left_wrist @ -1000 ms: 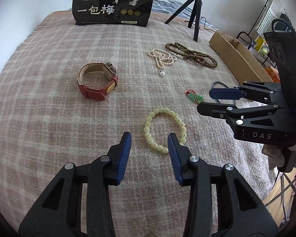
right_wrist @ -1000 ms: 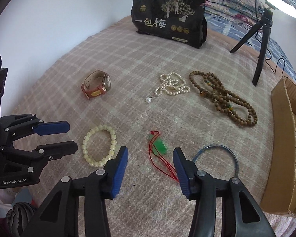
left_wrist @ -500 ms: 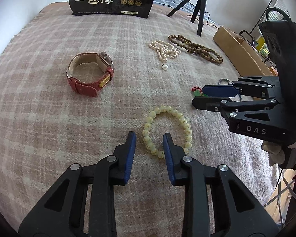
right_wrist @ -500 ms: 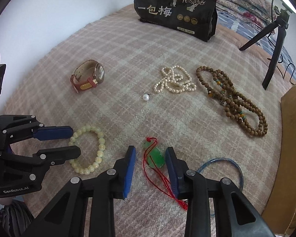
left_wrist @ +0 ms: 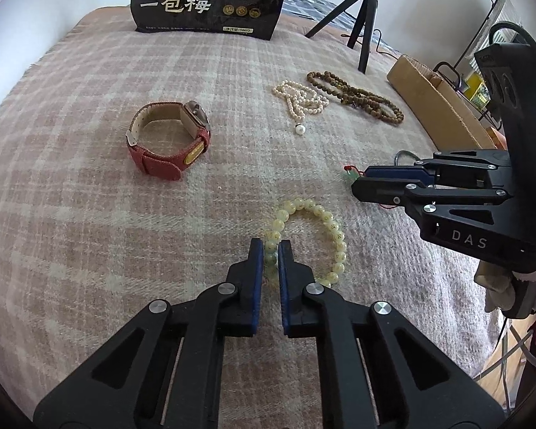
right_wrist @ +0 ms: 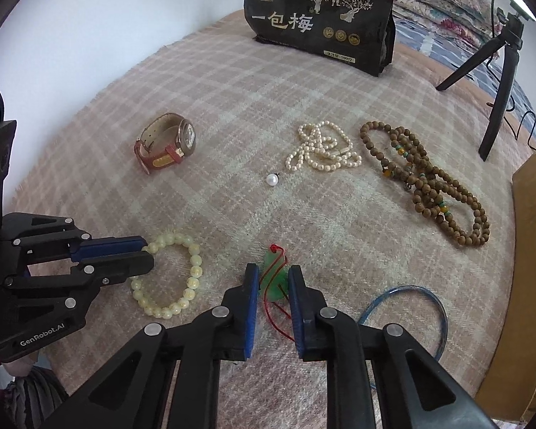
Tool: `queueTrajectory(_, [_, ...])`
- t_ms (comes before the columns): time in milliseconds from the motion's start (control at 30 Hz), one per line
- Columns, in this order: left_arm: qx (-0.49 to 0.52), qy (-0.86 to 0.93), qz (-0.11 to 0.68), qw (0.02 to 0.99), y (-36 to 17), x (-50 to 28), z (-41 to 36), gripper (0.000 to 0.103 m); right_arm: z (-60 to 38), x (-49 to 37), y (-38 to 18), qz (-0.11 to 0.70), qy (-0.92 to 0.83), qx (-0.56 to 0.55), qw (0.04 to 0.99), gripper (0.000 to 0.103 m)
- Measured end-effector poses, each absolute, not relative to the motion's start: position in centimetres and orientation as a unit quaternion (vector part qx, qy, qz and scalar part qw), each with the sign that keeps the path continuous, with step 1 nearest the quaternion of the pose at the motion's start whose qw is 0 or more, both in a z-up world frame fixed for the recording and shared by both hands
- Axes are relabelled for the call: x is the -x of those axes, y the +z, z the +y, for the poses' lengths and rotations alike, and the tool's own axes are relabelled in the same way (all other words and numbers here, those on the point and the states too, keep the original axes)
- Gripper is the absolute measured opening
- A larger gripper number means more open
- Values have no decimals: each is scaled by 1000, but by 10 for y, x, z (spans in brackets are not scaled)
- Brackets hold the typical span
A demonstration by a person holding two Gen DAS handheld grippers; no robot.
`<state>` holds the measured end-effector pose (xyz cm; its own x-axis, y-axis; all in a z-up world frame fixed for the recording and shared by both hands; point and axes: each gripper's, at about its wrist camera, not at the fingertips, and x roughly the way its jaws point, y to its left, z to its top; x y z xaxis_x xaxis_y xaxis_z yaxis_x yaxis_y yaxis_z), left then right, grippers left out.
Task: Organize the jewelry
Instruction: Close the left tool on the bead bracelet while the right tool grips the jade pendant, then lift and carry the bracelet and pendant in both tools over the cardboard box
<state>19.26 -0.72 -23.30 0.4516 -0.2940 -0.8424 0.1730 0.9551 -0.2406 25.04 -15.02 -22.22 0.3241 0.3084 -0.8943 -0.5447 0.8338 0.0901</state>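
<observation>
In the left wrist view, the left gripper (left_wrist: 271,250) had closed its blue pads on one pale yellow bead bracelet (left_wrist: 309,239), lying flat on the plaid blanket (left_wrist: 89,214). In the right wrist view, the right gripper (right_wrist: 272,279) pinched one green pendant (right_wrist: 274,276), whose red cord (right_wrist: 277,318) trailed toward the camera.
</observation>
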Motion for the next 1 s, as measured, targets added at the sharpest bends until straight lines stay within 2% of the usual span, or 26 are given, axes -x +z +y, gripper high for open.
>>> queueTrajectory(533, [48, -134, 473, 869, -193, -170, -3, 5, -165, -221, -164, 474, 272, 65, 835, 15])
queueTrajectory(1000, [27, -147, 443, 884, -155, -160, -22, 5, -224, -200, -110, 433, 241, 27, 868, 15])
